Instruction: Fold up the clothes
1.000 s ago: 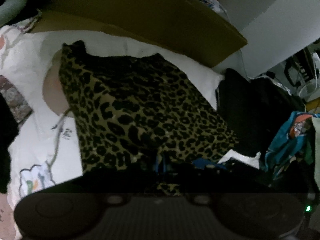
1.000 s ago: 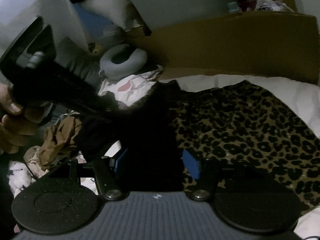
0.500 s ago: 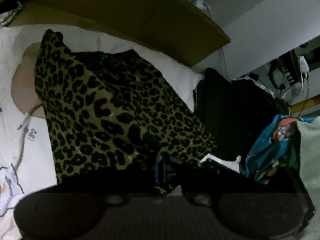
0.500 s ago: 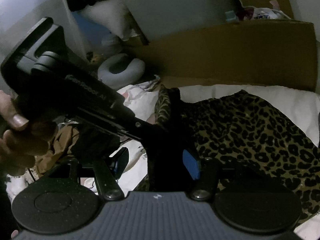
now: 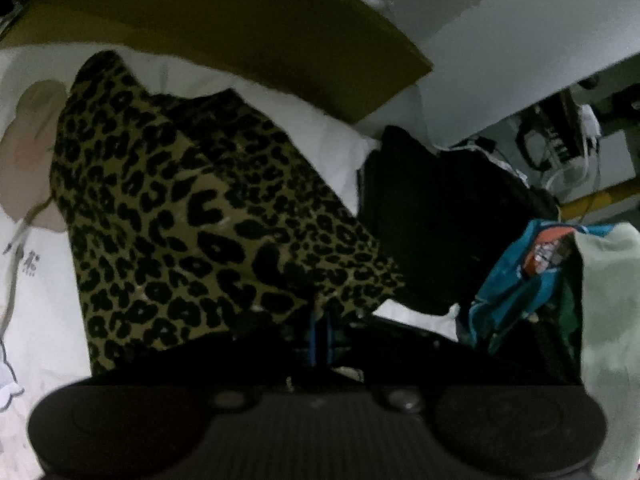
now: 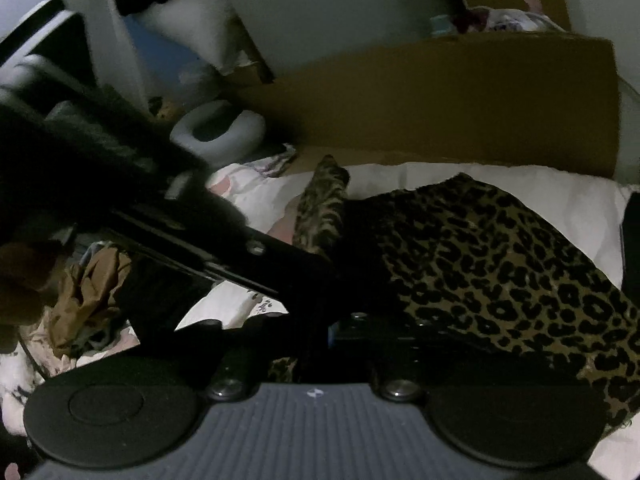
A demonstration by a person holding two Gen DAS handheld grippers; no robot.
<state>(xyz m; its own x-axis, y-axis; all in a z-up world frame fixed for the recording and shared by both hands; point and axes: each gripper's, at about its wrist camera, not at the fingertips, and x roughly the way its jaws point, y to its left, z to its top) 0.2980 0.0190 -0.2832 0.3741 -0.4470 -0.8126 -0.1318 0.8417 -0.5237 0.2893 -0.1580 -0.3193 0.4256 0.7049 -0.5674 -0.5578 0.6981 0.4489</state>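
Between my blue pads, my left hand-held gripper [image 5: 320,334] pinches the near hem of the leopard-print garment [image 5: 192,216], its jaws just eased slightly. My right hand-held gripper [image 6: 332,330] has just snapped closed on the garment's dark edge. The garment lies on the white bed [image 6: 460,174], with a far corner raised. Behind stands a cardboard box [image 6: 460,100] holding crumpled items. Since a second ago, the left gripper has shifted across.

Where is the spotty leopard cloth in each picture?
Left wrist view: the leopard cloth fills the left and middle, running down to the jaws at the bottom.
Right wrist view: the leopard cloth spreads over the right half.
Shared landmark: the brown cardboard standing behind the cloth.
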